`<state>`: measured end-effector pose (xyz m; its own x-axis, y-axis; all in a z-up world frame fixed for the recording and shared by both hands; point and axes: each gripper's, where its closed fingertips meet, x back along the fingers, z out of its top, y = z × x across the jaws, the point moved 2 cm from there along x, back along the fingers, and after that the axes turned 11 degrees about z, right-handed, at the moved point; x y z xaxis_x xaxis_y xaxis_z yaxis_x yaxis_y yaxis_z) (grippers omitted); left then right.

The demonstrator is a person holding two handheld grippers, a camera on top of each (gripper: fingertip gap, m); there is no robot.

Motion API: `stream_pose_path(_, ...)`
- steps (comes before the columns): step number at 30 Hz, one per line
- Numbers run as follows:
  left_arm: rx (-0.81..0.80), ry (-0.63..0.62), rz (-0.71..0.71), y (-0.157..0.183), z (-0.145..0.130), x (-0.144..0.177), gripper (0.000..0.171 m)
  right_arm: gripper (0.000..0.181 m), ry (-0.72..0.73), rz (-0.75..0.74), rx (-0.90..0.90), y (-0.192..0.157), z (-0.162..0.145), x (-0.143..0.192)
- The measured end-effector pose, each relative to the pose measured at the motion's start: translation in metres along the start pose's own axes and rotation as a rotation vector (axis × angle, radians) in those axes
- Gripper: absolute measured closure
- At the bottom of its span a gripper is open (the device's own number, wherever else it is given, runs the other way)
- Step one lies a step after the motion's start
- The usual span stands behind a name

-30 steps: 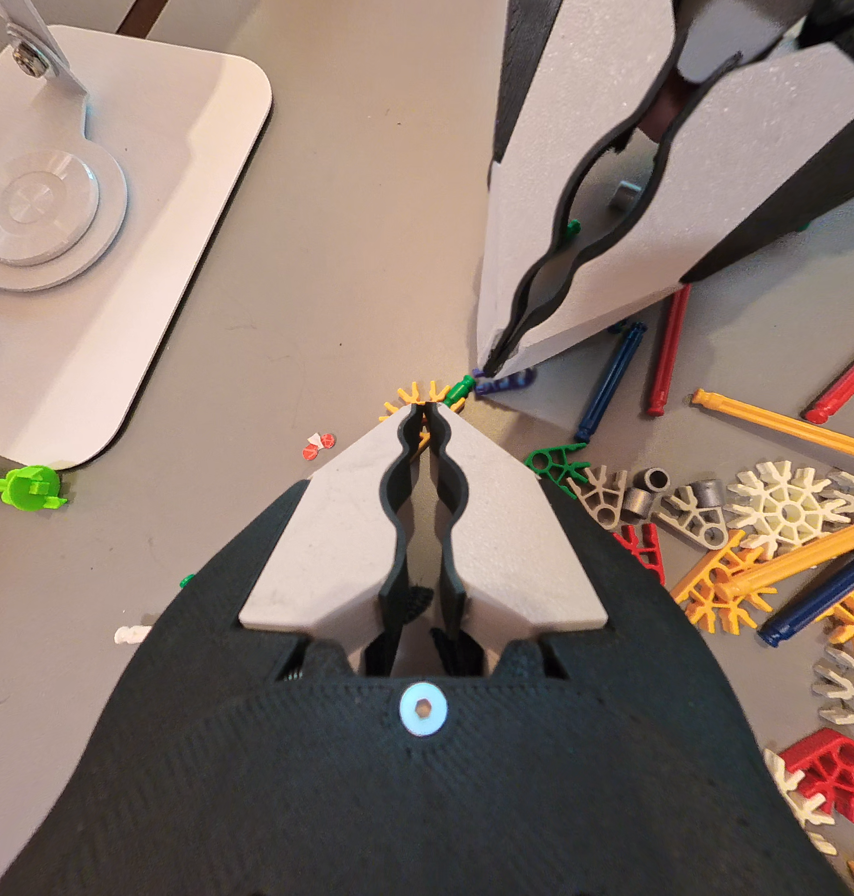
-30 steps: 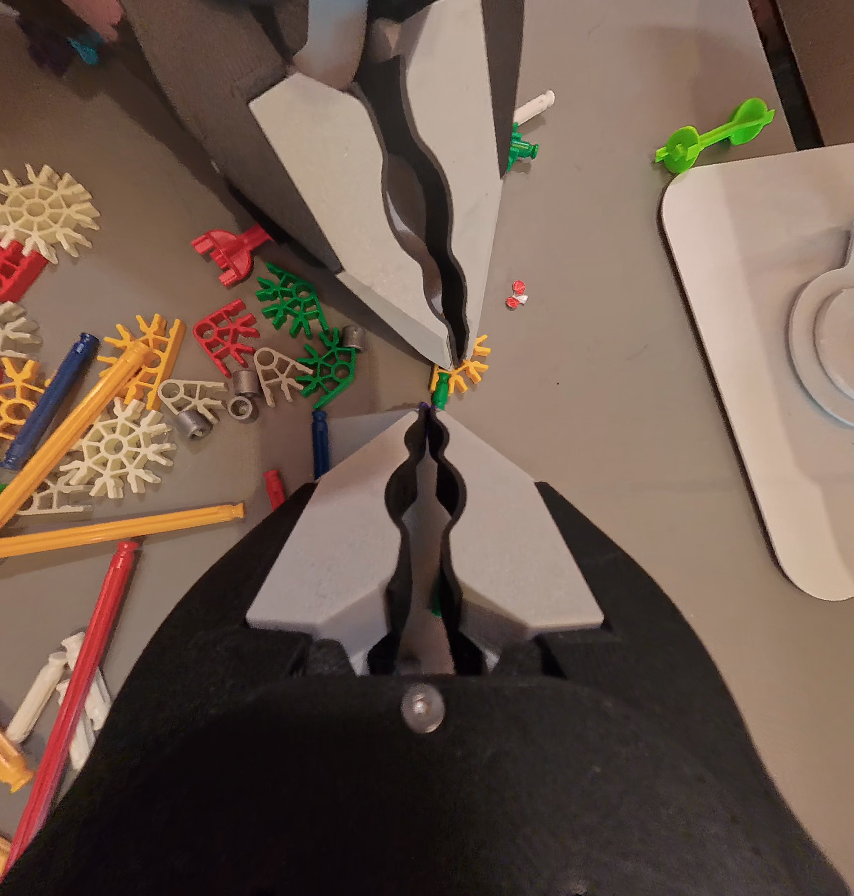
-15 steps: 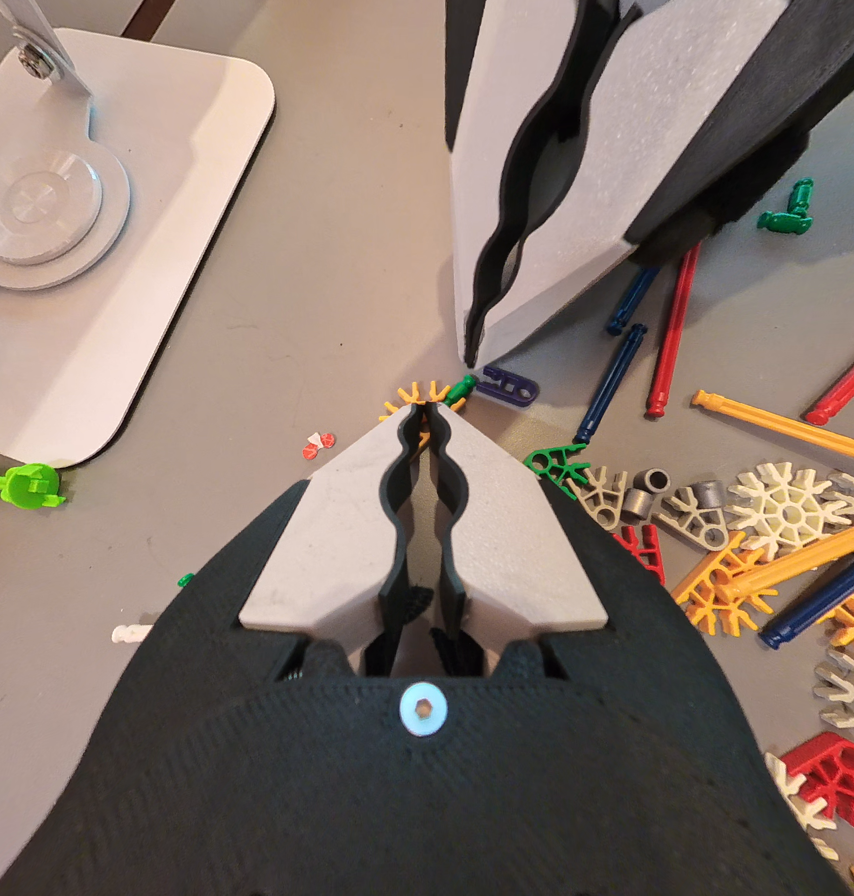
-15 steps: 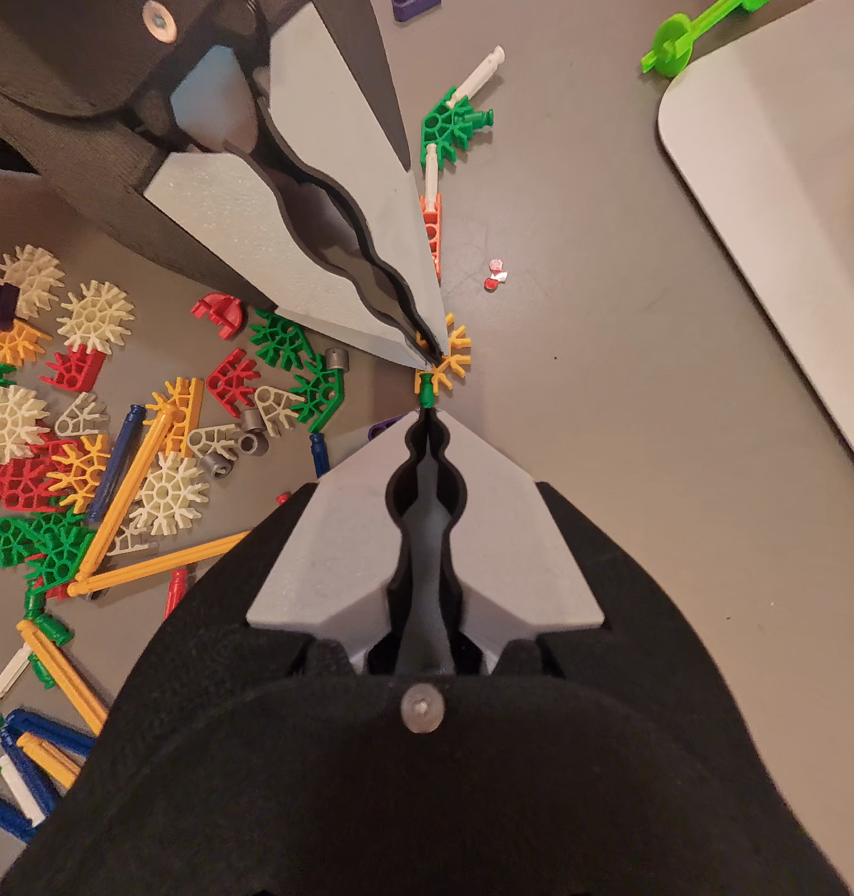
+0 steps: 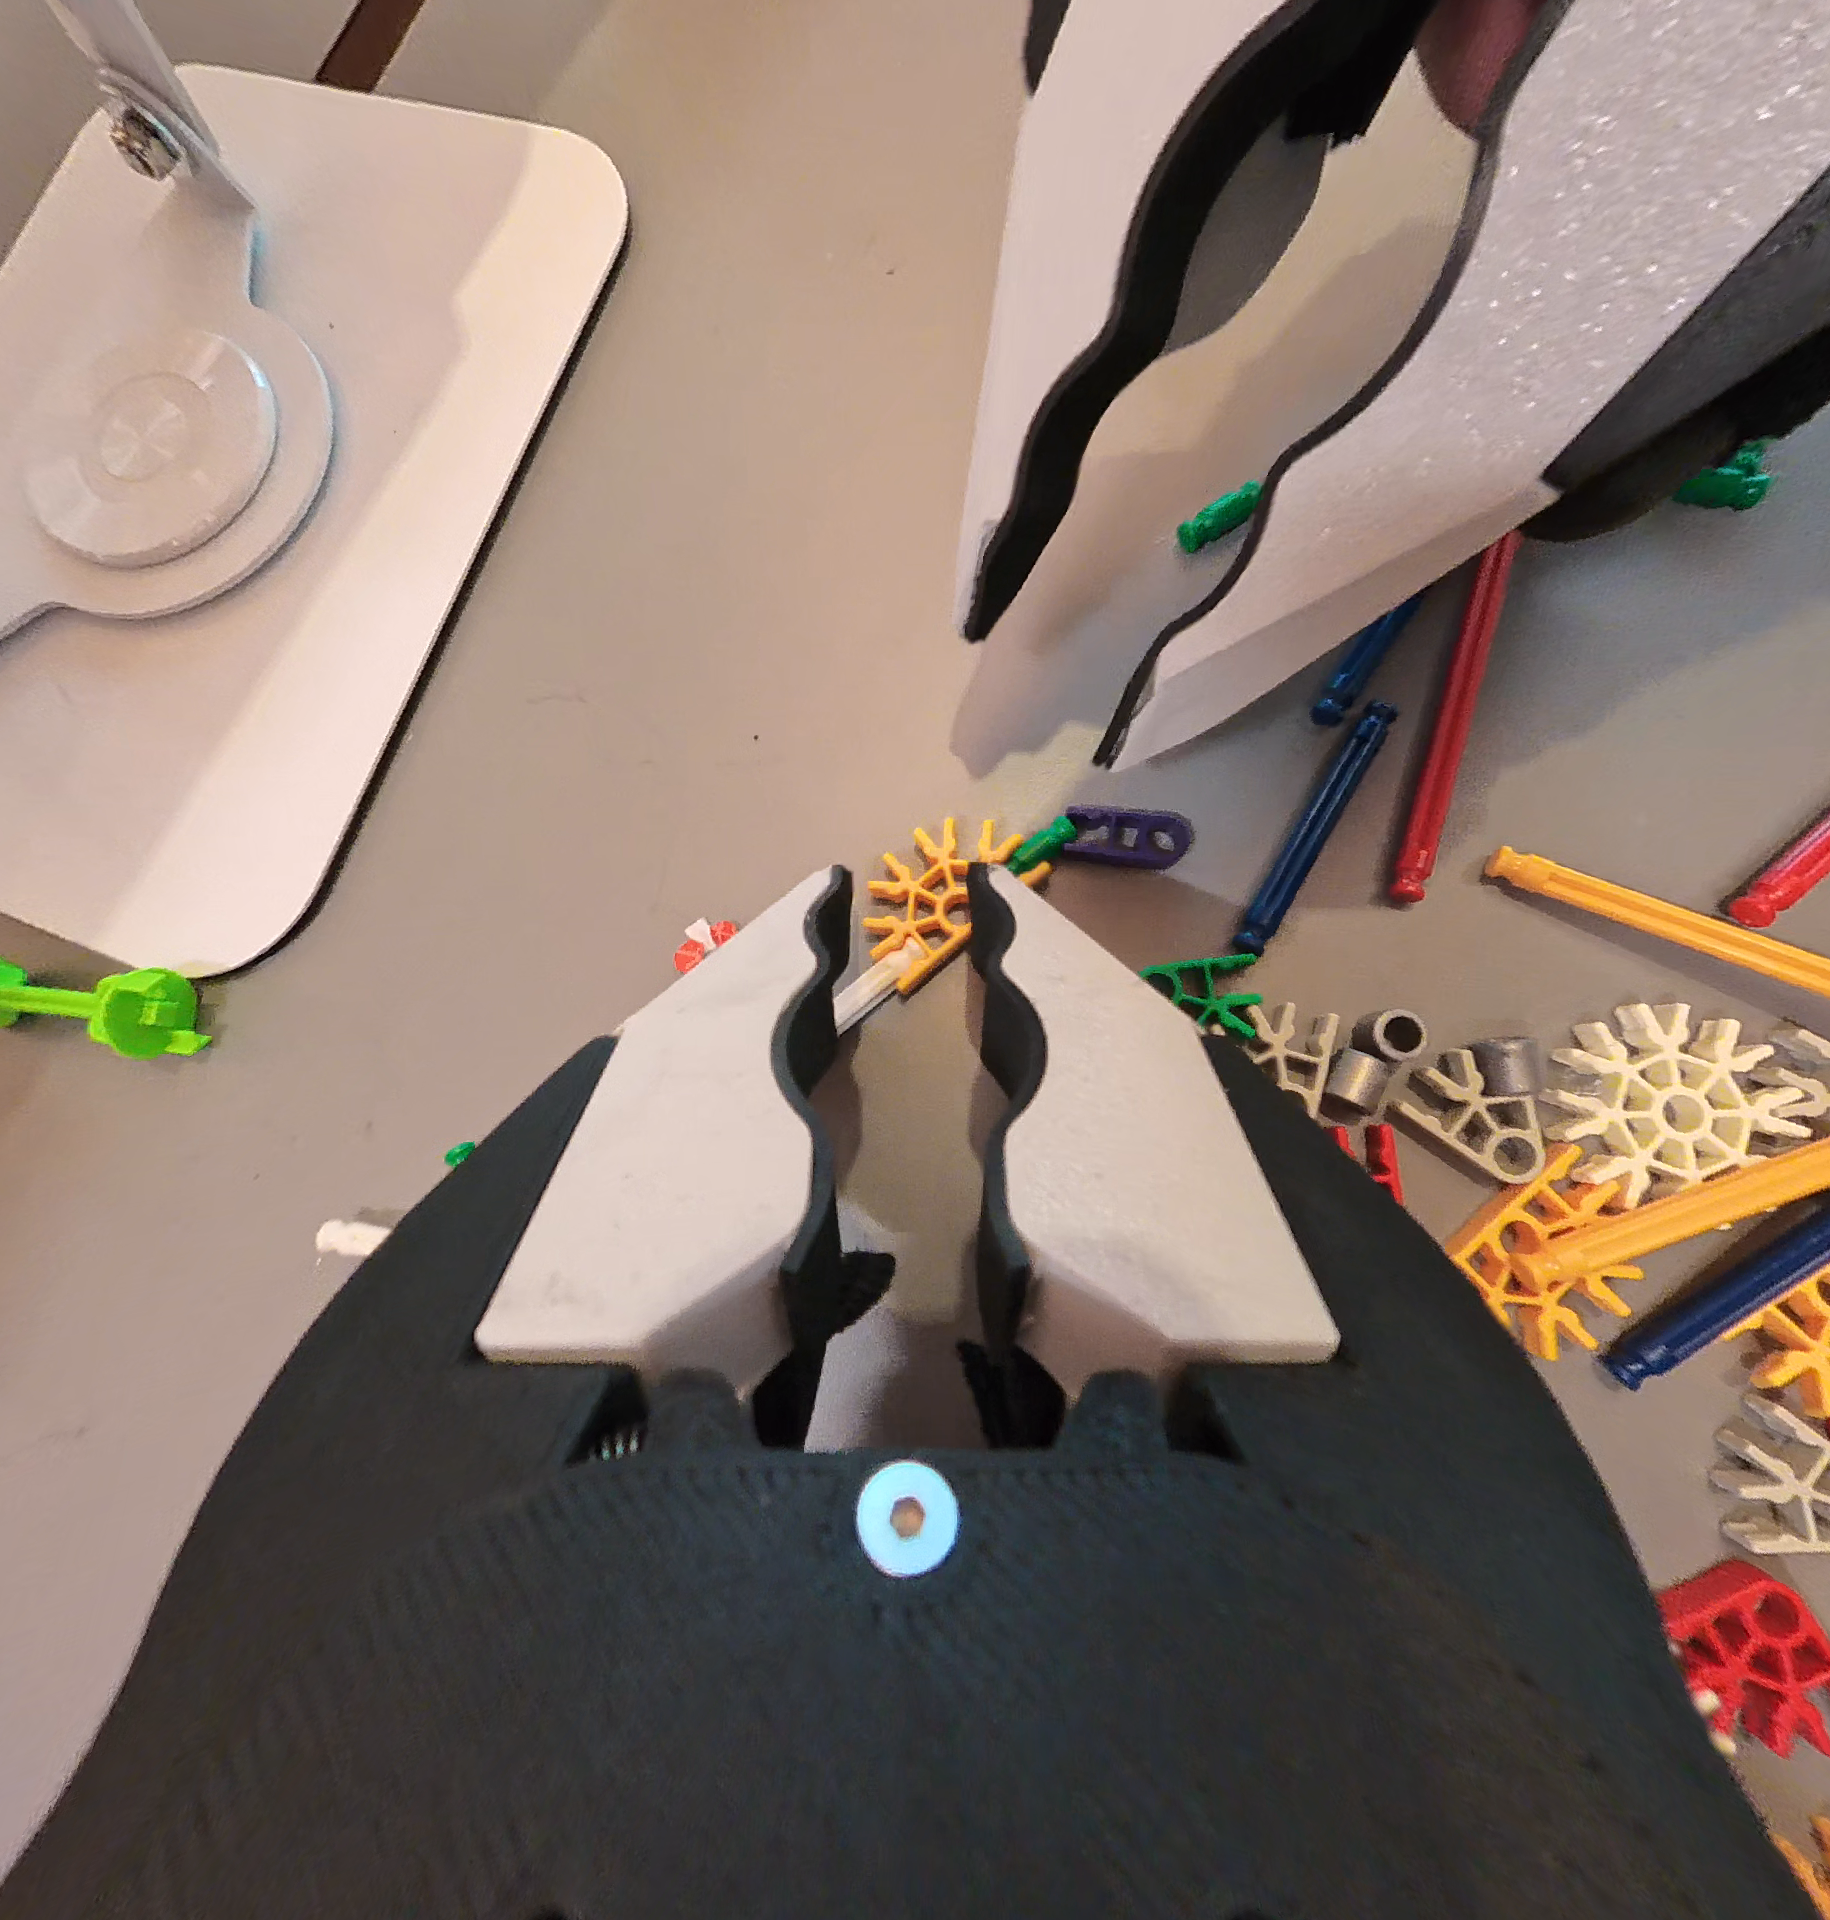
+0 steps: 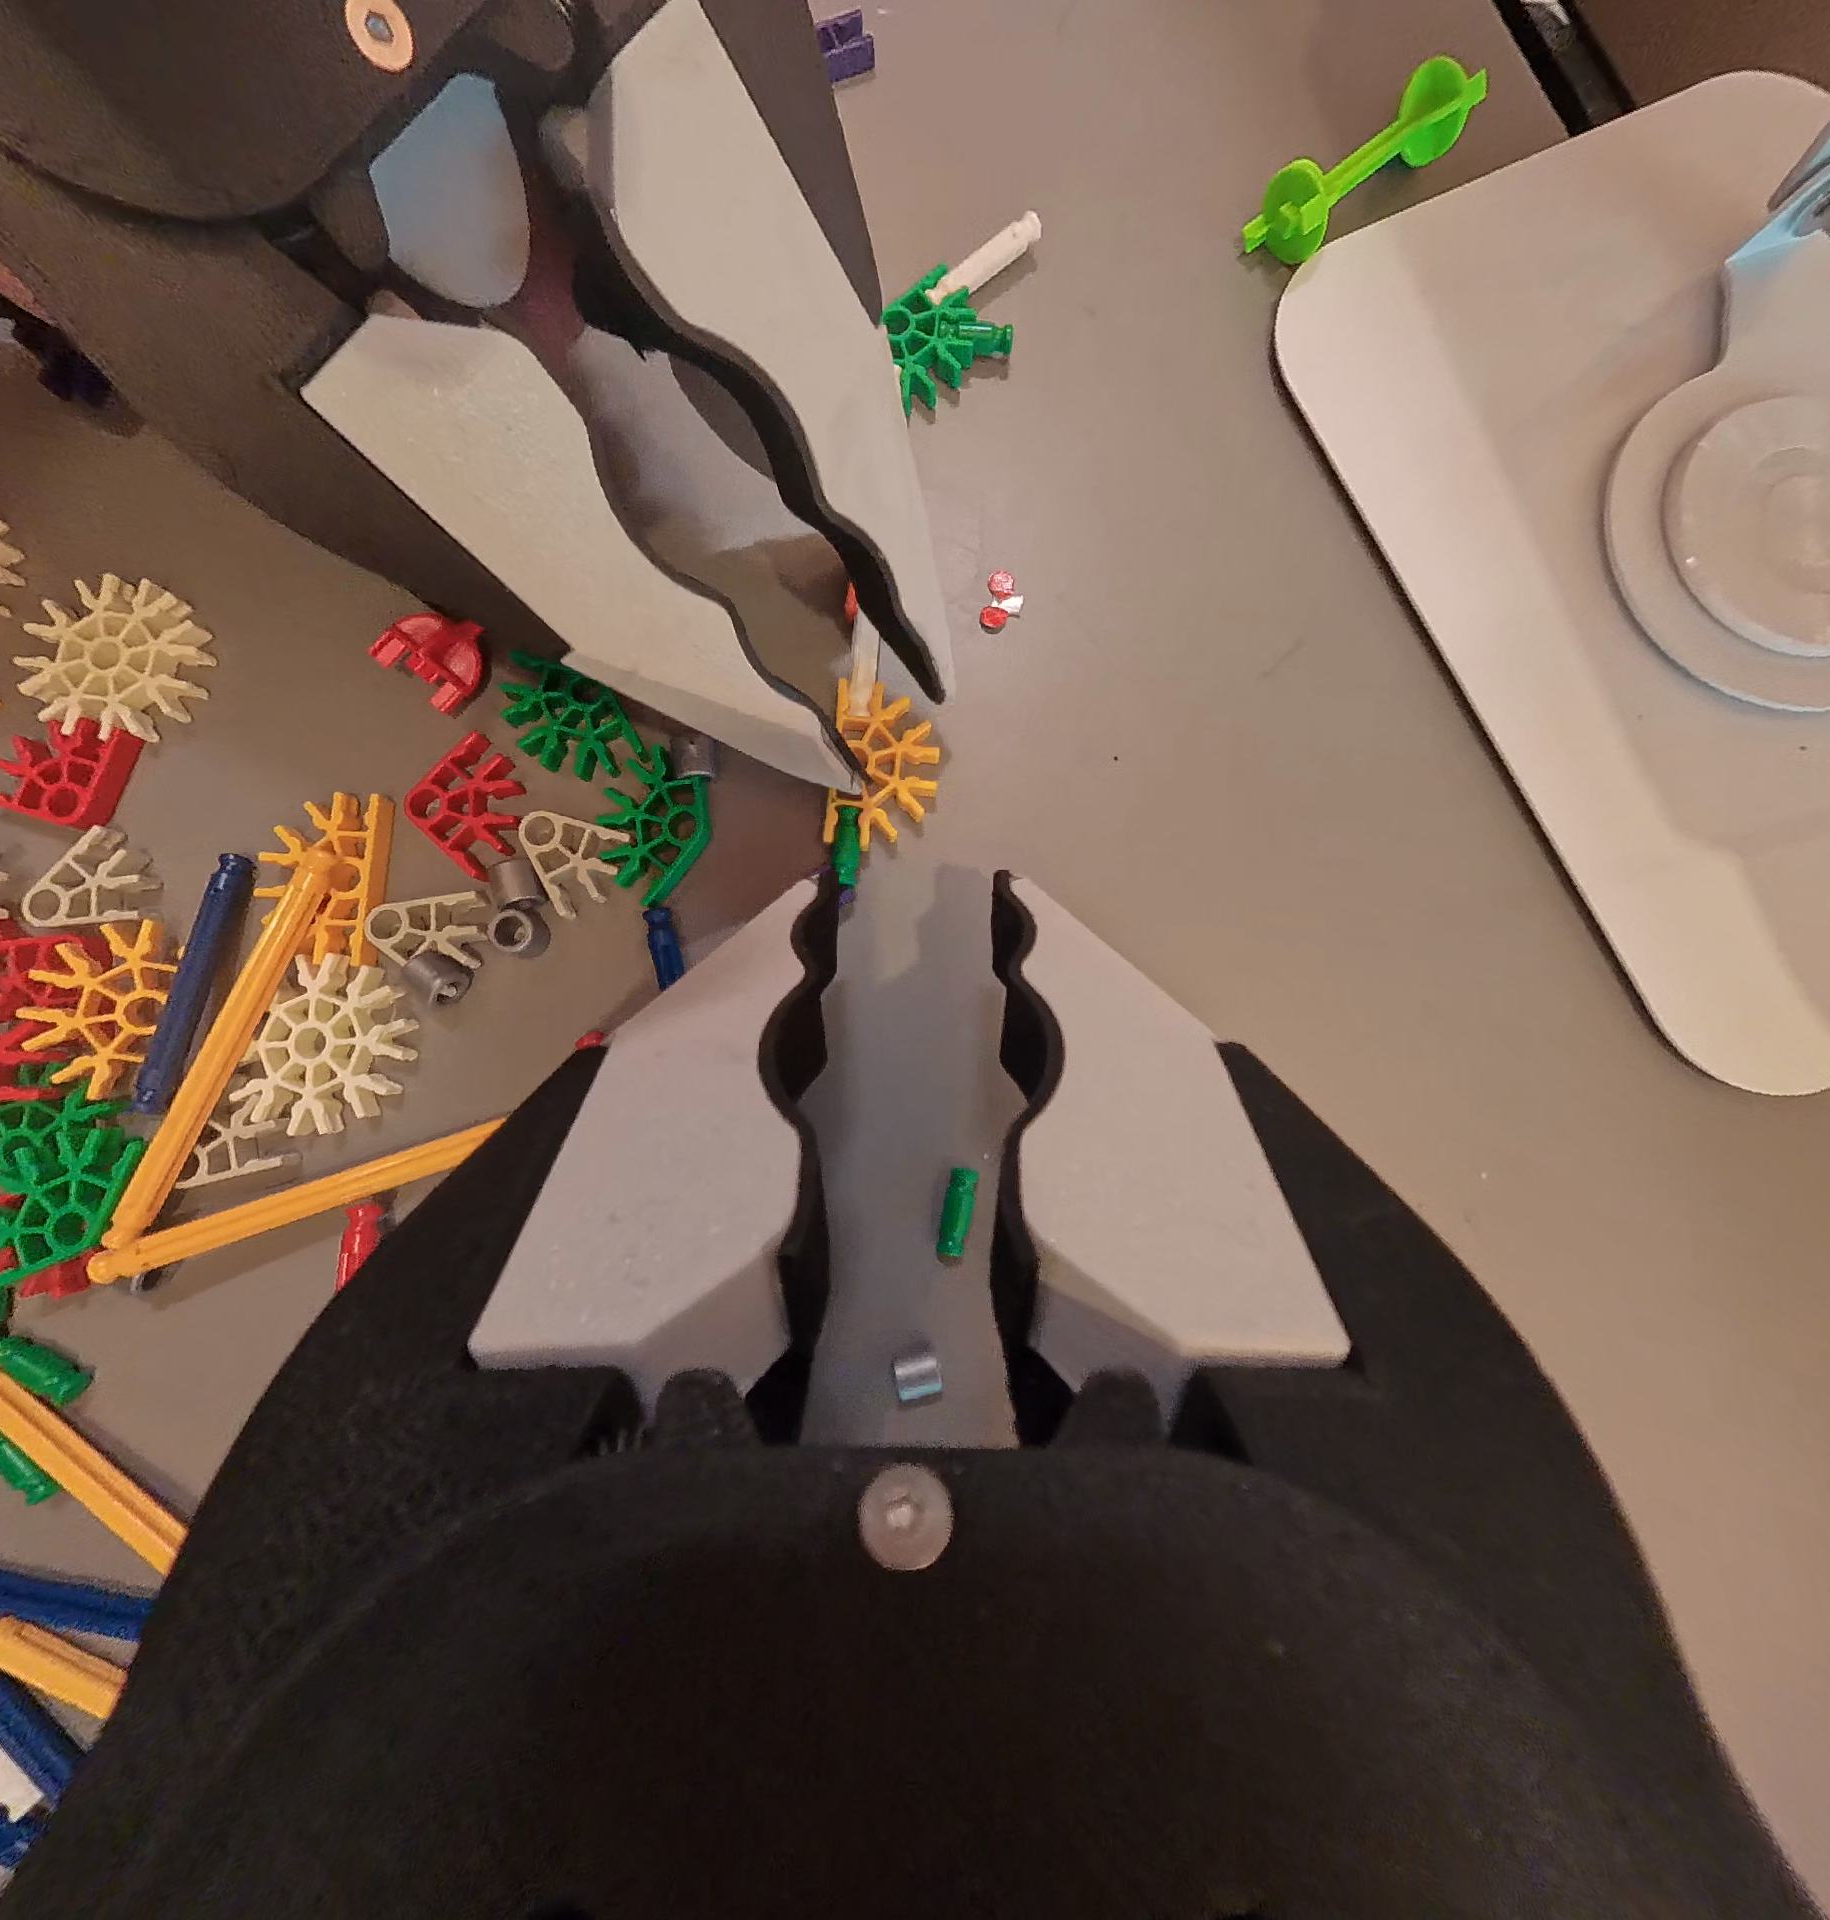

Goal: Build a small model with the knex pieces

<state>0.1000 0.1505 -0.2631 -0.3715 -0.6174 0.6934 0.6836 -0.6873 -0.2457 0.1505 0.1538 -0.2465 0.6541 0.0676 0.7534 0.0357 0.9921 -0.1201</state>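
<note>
**A:** Left gripper (image 5: 909, 878)?

**B:** Open, with a gap. Down low on the grey worktop (image 5: 734, 520), one tip on each side of the small yellow plastic snowflake-shaped connector (image 5: 916, 920). Not squeezing it, as far as can be seen.

**A:** Anything stuck to that yellow piece?

**B:** Yes. A thin white plastic rod (image 5: 869, 992) on one side, running back into the left gripper's gap. A short dark green plastic rod (image 5: 1036, 840) on the other side, poking toward the right gripper (image 6: 908, 883).

**A:** So one long line?

**B:** Yes: white, yellow, green, lying flat. Slanted in the left wrist view, nearly straight ahead in the right wrist view.

**A:** And the right gripper?

**B:** Open too, holding nothing. Looks lifted off the worktop, just past the green end. Farther from the yellow piece than the left gripper.

**A:** Close neighbours?

**B:** A small purple plastic clip (image 5: 1129, 833) just beside the green end. A big heap of coloured plastic rods and connectors (image 5: 1669, 1112) near on one side. Bare worktop on the other side, up to the flat white stand plate (image 5: 371, 416), well apart. Also a tiny loose green rod (image 6: 958, 1210) and a little grey ring (image 6: 916, 1377) on the worktop under the right gripper's gap.
</note>
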Motion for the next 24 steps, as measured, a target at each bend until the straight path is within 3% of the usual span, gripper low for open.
stream_pose_path(24,0.112,-0.014,0.185,-0.008,0.001,0.037,0.134,0.145,0.035,-0.081,0.03,-0.01,0.005,0.029)
